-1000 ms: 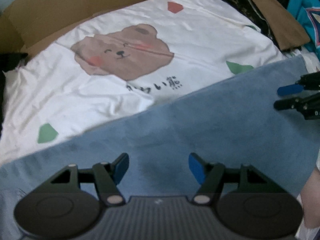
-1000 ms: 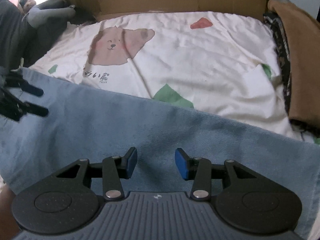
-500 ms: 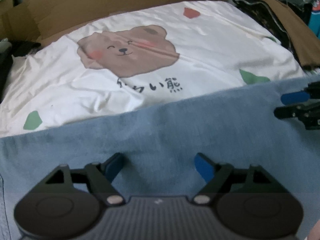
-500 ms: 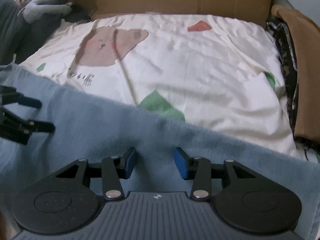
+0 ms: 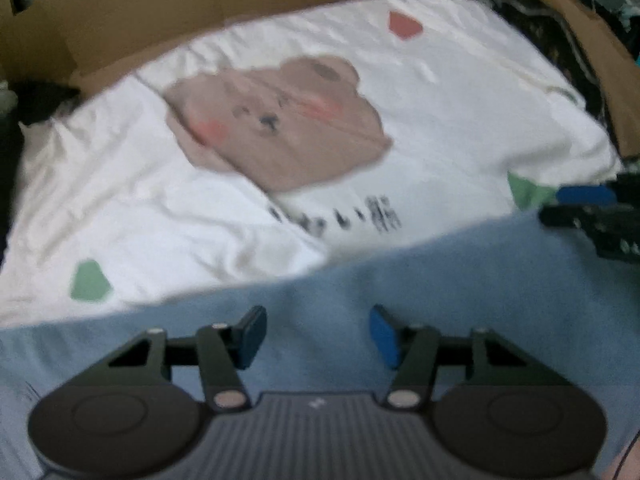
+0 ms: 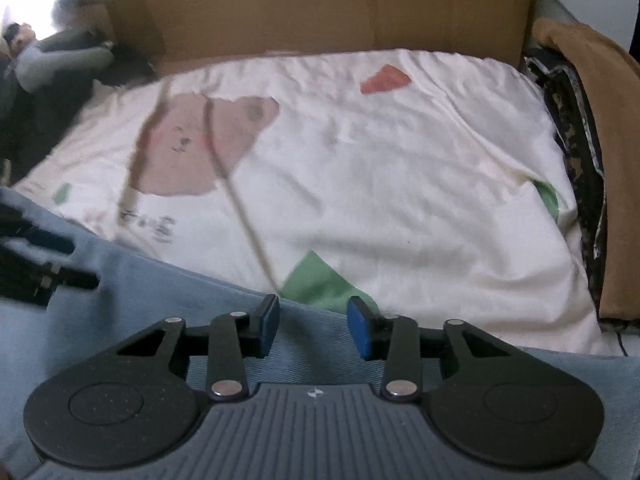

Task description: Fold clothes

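A light blue cloth (image 5: 440, 280) lies spread across the near part of a white bedsheet printed with a brown bear (image 5: 280, 140). My left gripper (image 5: 318, 336) hovers over the blue cloth. Its jaws are closing, still apart, with only the flat cloth showing below the gap. My right gripper (image 6: 314, 328) sits at the far edge of the blue cloth (image 6: 140, 300). Its jaws are also closing, and no fold is pinched between the pads. Each gripper shows in the other's view: the right gripper (image 5: 588, 204) at the right edge, the left gripper (image 6: 60, 260) at the left edge.
A cardboard wall (image 6: 340, 8) stands behind the bedsheet (image 6: 400, 180). A brown garment on a pile of dark patterned clothes (image 6: 600, 120) lines the right side. Grey and dark clothing (image 6: 52, 60) lies at the far left.
Both grippers have moved toward the far edge of the blue cloth, which now lies at the right gripper's pads. The left jaws widened, then narrowed again. The right jaws narrowed slightly.
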`<action>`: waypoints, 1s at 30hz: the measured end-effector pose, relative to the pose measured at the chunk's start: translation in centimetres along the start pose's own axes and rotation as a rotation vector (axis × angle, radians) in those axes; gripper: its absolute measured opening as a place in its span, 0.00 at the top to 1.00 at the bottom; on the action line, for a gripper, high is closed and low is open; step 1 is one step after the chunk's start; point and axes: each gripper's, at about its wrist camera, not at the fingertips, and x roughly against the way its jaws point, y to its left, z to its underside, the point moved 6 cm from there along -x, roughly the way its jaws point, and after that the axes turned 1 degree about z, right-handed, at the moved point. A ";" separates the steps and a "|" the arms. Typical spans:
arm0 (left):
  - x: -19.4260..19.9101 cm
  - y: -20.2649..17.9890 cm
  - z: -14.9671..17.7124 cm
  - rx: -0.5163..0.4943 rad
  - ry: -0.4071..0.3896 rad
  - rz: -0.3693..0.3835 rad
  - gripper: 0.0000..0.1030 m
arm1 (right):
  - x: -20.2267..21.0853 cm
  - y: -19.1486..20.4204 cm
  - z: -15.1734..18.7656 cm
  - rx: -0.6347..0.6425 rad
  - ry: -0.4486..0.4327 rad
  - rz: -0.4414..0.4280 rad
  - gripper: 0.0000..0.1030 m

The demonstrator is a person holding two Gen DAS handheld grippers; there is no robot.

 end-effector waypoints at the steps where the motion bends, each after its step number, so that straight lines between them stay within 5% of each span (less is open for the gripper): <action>1: 0.5 0.6 -0.2 -0.009 -0.009 0.000 0.41 | 0.5 0.2 -0.1 0.004 -0.005 -0.015 0.57; 7: 3.5 6.9 1.1 0.071 -0.039 -0.045 0.41 | 2.2 1.5 -0.3 0.044 0.006 -0.050 0.57; 13: 6.2 14.9 4.6 0.200 -0.054 -0.187 0.41 | 1.8 3.1 -0.5 0.071 0.028 -0.060 0.57; 27: 11.6 30.0 10.4 0.601 -0.121 -0.456 0.42 | 1.4 5.8 0.7 0.162 0.095 -0.070 0.57; 30: 11.3 32.3 12.1 0.707 -0.125 -0.484 0.51 | 1.4 6.3 1.0 0.176 0.104 -0.078 0.57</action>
